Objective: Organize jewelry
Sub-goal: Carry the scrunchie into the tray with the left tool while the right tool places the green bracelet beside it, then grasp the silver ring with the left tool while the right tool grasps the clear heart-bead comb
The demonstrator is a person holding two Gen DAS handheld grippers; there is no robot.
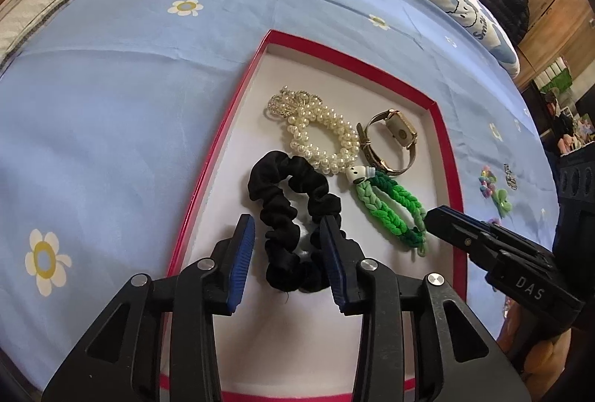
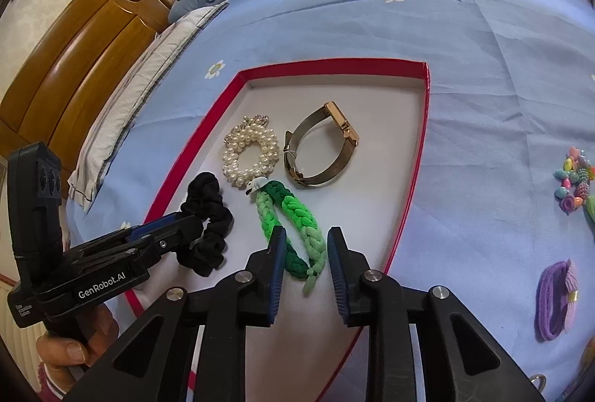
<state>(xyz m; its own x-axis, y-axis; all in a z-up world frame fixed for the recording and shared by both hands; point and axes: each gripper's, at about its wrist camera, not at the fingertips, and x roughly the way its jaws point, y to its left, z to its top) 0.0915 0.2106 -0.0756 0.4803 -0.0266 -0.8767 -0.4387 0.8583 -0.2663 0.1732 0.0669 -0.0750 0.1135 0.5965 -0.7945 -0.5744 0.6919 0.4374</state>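
Here both claws stand parted inside the red-rimmed tray [image 2: 416, 156].

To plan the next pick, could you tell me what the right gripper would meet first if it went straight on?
Most likely the green braided band, whose knotted end lies between the open jaws of the right gripper; depth is uncertain.

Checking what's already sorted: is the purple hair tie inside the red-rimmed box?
No, the purple hair tie lies on the blue bedsheet, outside the red-rimmed box.
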